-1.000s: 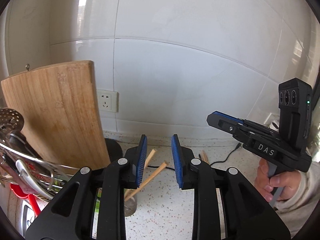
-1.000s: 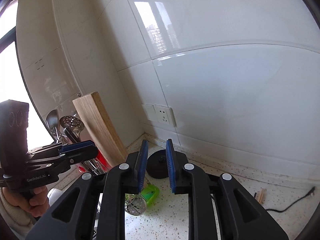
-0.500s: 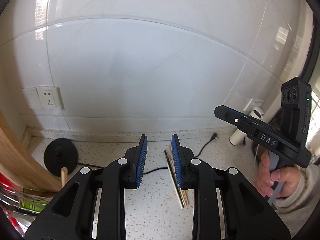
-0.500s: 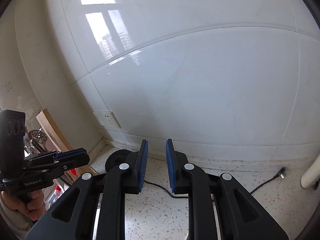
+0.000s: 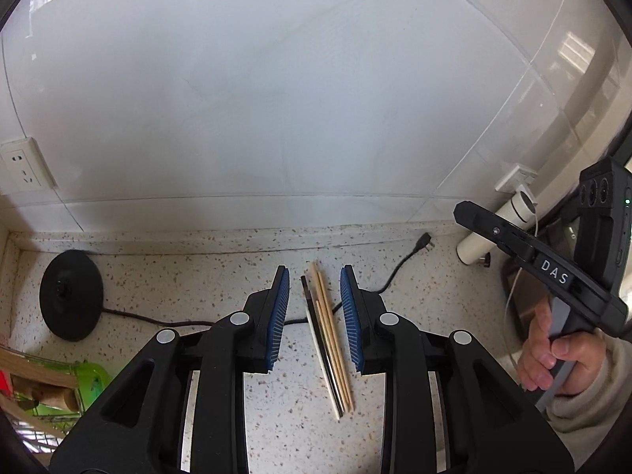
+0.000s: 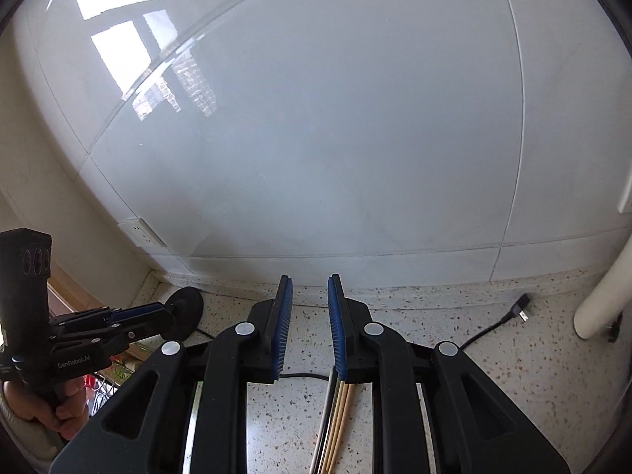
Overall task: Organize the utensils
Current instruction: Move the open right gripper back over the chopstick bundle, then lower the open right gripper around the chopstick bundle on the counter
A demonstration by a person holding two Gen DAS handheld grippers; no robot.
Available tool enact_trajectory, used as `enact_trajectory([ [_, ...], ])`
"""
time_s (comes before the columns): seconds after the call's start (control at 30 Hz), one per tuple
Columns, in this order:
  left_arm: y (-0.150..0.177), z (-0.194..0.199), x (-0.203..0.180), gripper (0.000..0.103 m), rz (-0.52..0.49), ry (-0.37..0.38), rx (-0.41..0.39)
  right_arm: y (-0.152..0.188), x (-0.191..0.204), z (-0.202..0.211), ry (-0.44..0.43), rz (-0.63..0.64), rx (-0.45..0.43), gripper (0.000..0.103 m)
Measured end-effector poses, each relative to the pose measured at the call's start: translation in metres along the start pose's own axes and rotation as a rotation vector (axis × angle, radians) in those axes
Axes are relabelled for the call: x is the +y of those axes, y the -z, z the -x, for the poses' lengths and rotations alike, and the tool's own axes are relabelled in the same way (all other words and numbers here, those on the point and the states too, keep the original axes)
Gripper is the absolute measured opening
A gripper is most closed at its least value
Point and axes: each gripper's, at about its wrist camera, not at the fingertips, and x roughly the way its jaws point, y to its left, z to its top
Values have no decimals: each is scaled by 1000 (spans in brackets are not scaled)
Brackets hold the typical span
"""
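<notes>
Speckled stone tabletop meets white tiled wall; black round base at 9 o'clock. Chopsticks lie flat on it, dead centre. Left gripper fingers opening around them untouched; right gripper fingers apart, empty.

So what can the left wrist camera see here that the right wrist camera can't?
Only the left wrist view shows the chopsticks along their full length on the counter, framed by the open left gripper, and a green basket at lower left. Only the right wrist view shows a window reflection on the tiles. Both show the black round base, the wall socket, the black plug and the white pipe.
</notes>
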Motion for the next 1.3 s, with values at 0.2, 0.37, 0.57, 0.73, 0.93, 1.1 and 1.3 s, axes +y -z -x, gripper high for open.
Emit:
enact_trajectory([
  [0.2, -5, -54, 2, 29, 21, 27, 104, 2, -26, -39, 13, -52, 87, 19],
  [0.37, 5, -106, 5, 29, 34, 10, 223, 12, -44, -74, 24, -87, 172, 19],
  [0.57, 23, -155, 12, 29, 54, 25, 330, 26, -59, -106, 34, -109, 260, 19],
  [0.73, 31, -186, 20, 29, 56, 23, 386, 35, -61, -131, 34, -111, 324, 19],
  [0.93, 38, -212, 24, 29, 59, 36, 436, 47, -66, -158, 36, -110, 388, 19],
  [1.1, 44, -230, 26, 29, 62, 39, 464, 56, -70, -177, 38, -108, 428, 19],
  [1.3, 47, -242, 25, 29, 64, 32, 481, 66, -75, -195, 40, -119, 470, 19],
])
